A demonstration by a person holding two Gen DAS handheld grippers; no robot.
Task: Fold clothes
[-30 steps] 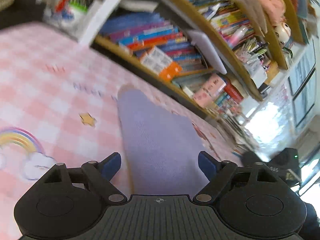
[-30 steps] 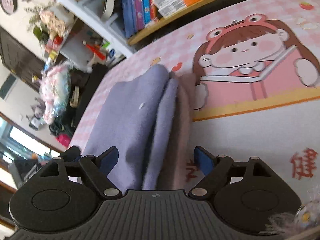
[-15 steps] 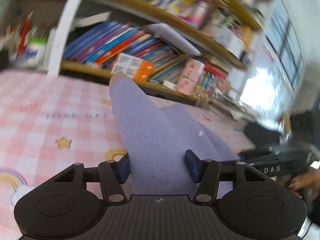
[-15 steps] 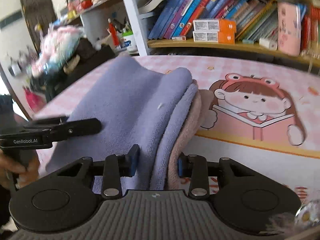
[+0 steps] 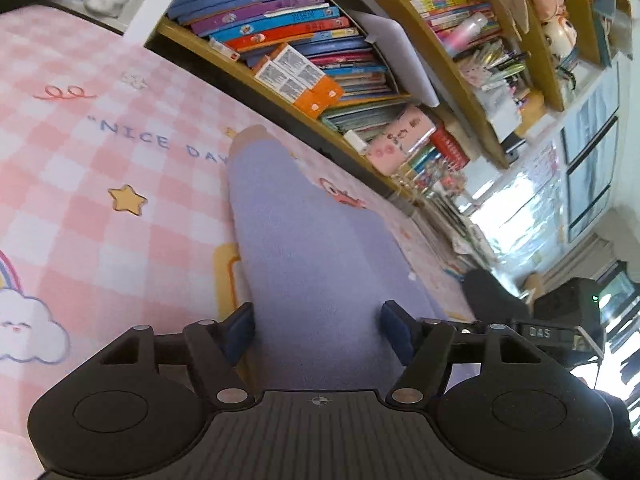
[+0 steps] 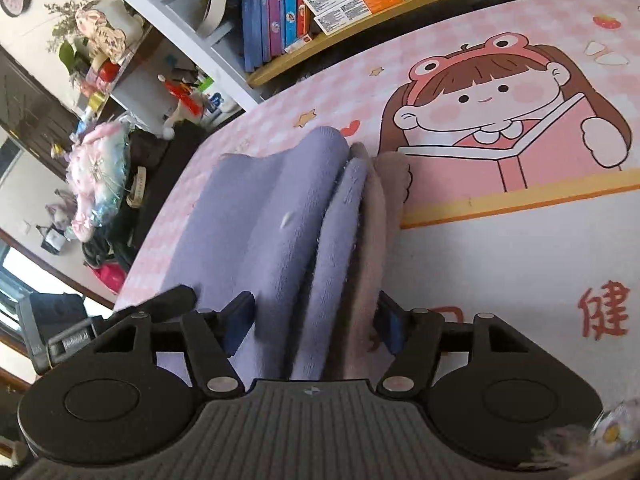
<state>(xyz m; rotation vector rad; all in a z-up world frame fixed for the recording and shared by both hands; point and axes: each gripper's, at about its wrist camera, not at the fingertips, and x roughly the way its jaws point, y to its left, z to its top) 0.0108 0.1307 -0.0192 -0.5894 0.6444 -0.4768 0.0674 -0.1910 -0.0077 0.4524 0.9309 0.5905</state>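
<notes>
Lavender fleece fills the middle of both wrist views: a folded purple garment lies flat on a pink checked table mat printed with stars, a rainbow cloud and the words "NICE DAY". From the left wrist camera the cloth runs forward as a long tapering strip, its far end showing a beige-pink lining. The left gripper sits over the near end with its blue-padded fingers spread apart, one at each edge of the strip and not pressing on it. From the right wrist camera the garment shows several stacked layers, purple on top and a dusty-pink layer along its right side, beside a cartoon girl in a frog hat printed on the mat. The right gripper likewise has its fingers parted, straddling the near end of the stack with cloth between them but no squeeze visible. The other gripper's black body shows at the lower left of that view. Behind the table stands a bookshelf packed with leaning books and two orange-and-white boxes.
</notes>
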